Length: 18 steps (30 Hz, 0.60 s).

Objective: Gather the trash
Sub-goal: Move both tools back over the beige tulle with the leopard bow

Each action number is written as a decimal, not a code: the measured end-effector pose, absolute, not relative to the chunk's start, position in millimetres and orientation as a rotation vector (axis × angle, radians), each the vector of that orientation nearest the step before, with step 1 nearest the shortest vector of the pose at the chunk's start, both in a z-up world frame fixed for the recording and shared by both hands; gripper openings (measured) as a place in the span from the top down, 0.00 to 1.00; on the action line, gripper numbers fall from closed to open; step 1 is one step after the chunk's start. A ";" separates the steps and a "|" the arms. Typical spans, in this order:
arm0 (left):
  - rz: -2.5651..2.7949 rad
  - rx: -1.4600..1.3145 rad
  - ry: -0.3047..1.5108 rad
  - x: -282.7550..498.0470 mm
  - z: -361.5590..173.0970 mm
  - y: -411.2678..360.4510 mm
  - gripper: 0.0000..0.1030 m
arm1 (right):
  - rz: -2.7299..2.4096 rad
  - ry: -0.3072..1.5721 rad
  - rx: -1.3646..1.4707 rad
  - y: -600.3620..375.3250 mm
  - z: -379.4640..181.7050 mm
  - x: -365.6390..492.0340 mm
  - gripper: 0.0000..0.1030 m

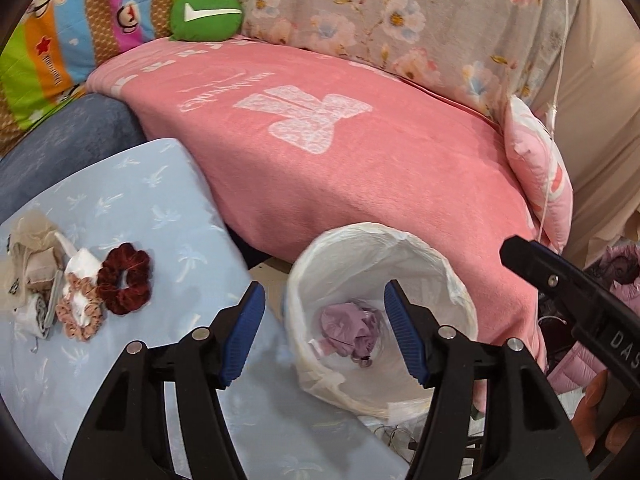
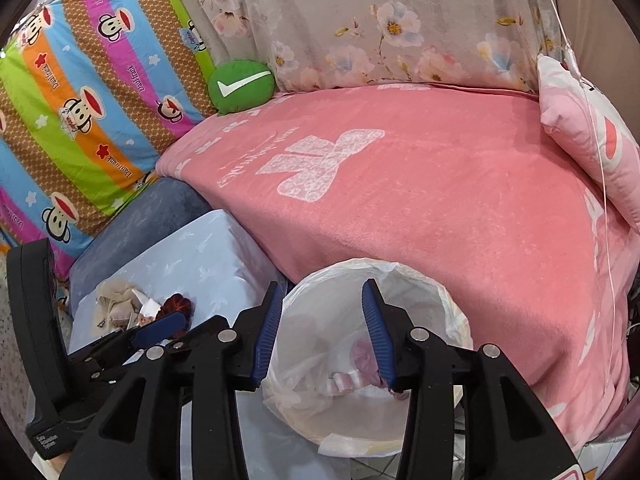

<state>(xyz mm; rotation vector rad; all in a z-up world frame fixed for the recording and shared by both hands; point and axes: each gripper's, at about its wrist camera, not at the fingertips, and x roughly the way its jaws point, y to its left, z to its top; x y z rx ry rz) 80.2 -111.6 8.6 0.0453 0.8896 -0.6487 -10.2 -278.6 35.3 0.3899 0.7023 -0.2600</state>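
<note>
A round bin lined with a white bag (image 1: 380, 232) (image 2: 404, 270) stands against the front of a pink-blanketed sofa. Inside it lie a crumpled mauve wad (image 1: 352, 330) and a small pink and white scrap (image 2: 346, 380). My left gripper (image 1: 325, 294) hangs open over the bin's left rim, nothing between its blue pads. My right gripper (image 2: 324, 286) is open above the bin's mouth, also holding nothing. On the light blue cloth-covered table (image 1: 140, 200) to the left lies a heap of beige and white scraps (image 1: 32, 256) (image 2: 116, 296).
A dark red scrunchie (image 1: 124, 278) (image 2: 176, 304) and a pink floral scrunchie (image 1: 80, 314) lie beside the heap. The pink blanket (image 1: 360, 168) fills the sofa behind the bin, with a green tick cushion (image 1: 206, 14) and a pink pillow (image 1: 536, 168). Cables lie on the floor under the bin.
</note>
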 end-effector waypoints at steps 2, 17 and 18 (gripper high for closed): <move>-0.623 0.037 0.884 83.3 7.9 -100.4 0.42 | -0.247 0.709 0.386 -269.2 32.5 -6.4 0.60; -0.406 -0.045 0.862 118.5 -2.0 6.3 0.34 | -0.100 0.787 0.335 -178.1 3.4 42.1 0.60; -0.387 -0.050 0.858 122.0 -2.7 16.3 0.33 | -0.087 0.792 0.330 -169.5 1.2 46.6 0.60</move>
